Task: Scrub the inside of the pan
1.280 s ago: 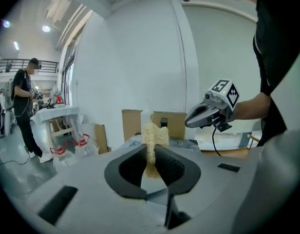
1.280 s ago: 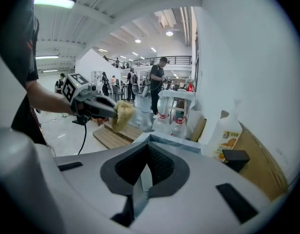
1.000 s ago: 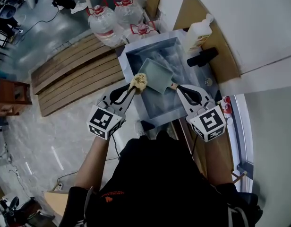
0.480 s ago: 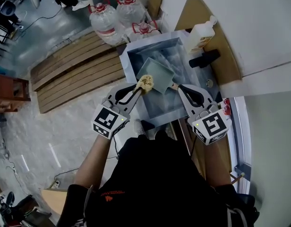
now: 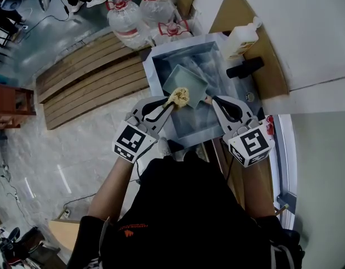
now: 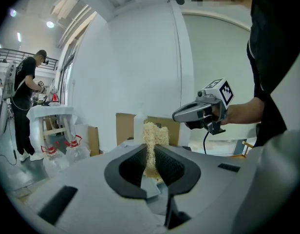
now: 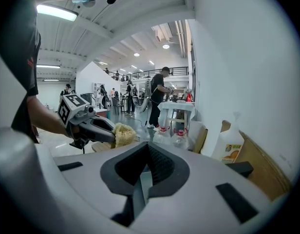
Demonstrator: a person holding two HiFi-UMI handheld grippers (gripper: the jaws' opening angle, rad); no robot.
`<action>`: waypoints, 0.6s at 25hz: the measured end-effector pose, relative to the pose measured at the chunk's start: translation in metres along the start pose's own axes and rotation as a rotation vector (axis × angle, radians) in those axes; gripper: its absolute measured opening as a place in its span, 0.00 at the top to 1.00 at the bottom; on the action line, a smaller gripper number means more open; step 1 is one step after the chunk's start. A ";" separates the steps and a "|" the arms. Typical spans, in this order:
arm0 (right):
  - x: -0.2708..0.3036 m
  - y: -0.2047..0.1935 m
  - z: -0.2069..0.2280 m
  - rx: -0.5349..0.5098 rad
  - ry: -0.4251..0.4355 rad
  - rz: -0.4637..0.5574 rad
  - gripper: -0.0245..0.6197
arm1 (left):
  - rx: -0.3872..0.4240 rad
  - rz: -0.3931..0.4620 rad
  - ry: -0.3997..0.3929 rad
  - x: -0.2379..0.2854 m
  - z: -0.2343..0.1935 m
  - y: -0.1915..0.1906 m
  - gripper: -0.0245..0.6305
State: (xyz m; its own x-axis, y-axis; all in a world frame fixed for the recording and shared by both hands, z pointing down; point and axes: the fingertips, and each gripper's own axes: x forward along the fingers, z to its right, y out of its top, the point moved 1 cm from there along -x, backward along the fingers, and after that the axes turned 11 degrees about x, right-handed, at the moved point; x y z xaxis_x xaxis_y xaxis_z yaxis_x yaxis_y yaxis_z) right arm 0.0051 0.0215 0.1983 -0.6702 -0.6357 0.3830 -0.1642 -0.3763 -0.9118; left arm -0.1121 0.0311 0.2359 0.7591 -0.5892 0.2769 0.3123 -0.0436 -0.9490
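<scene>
Subject item: the pan [image 5: 186, 82], square and pale green, lies tilted in the sink [image 5: 159, 67] set into the worktop, nearer the basin's far left corner, its open face up towards the person.

Contact: a yellow fibrous scrubbing pad [image 5: 180, 97] sits on the pan's inner face at its near edge. The left gripper [image 5: 171, 103] is clamped on this pad; the left gripper view shows the jaws pressed onto the fibres, the tuft projecting past the tips.

Restraint: the right gripper [image 5: 211, 101] meets the pan's handle [image 5: 205, 100] at the near right of the pan. Its own view shows the jaws drawn together on a thin pale strip, judged to be that handle seen edge-on.

Surroundings: a white bottle [image 5: 239, 38] stands at the worktop's far right corner, with a black tap [image 5: 245, 68] just nearer along the right edge. Water jugs [image 5: 127, 21] stand on the floor beyond the far edge.

Progress, as a judgement: pad and pan are both secured and in contact, so scrubbing is under way or about to start. No foam, water film or cleaned patch can be made out, so completed coverage cannot be confirmed. The far half and the corners of the interior appear outstanding.
</scene>
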 end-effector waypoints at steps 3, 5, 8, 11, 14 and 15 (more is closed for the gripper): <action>0.002 0.000 0.001 -0.003 0.003 -0.007 0.96 | -0.011 0.004 -0.001 0.001 -0.001 0.000 0.88; 0.004 0.000 0.002 -0.005 0.007 -0.012 0.96 | -0.014 0.003 0.002 0.002 -0.003 0.000 0.88; 0.006 0.001 0.003 -0.007 0.010 -0.018 0.96 | -0.015 0.003 0.007 0.001 -0.007 0.001 0.88; 0.008 0.000 0.003 -0.010 0.013 -0.018 0.96 | -0.016 0.004 0.012 0.002 -0.008 0.001 0.88; 0.010 0.000 0.005 -0.016 0.019 -0.019 0.96 | -0.015 0.004 0.019 0.003 -0.011 0.001 0.88; 0.011 0.000 0.006 -0.018 0.021 -0.019 0.96 | -0.013 0.003 0.021 0.004 -0.012 0.001 0.88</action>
